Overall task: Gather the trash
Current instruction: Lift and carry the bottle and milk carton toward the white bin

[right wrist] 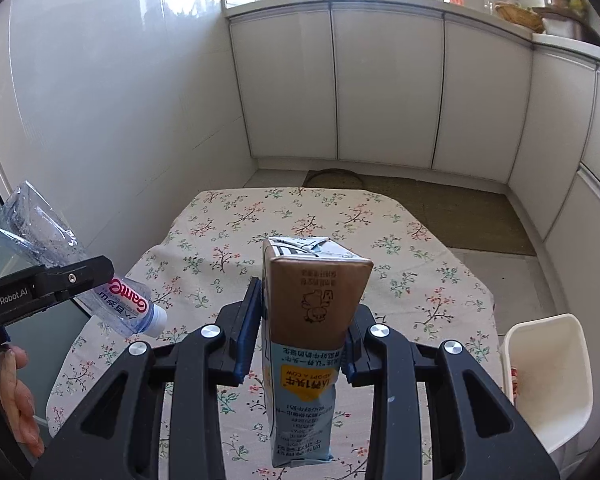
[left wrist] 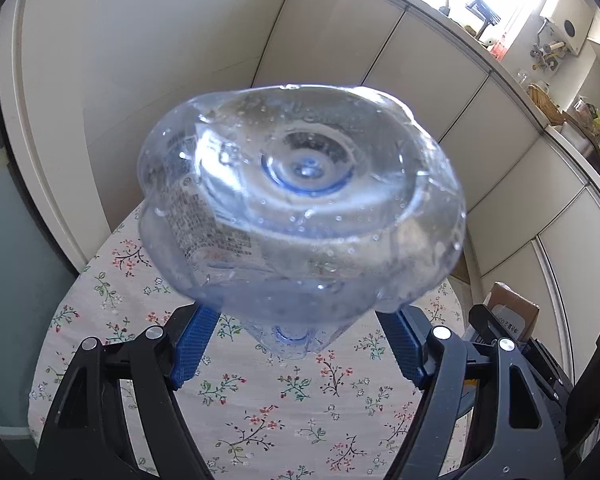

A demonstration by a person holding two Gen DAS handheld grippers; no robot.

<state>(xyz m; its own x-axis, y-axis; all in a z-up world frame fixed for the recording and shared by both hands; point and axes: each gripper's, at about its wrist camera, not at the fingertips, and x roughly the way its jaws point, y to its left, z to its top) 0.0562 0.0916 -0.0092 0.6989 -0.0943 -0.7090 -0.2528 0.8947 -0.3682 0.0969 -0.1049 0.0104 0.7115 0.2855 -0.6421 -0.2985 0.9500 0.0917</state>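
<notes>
Flanking the floral tablecloth: white bin, cardboard box.

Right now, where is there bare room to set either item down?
The floral tablecloth is bare from its far edge to the milk carton and out to both sides. The white bin at its right edge looks nearly empty. Crowding is only around the carton and plastic bottle.

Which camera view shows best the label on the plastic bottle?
The right wrist view: the plastic bottle appears from the side, cap end lowest, its red-lettered label readable, clamped in the left hand-held gripper. The left wrist view shows mainly its base, the label's print blurred.
</notes>
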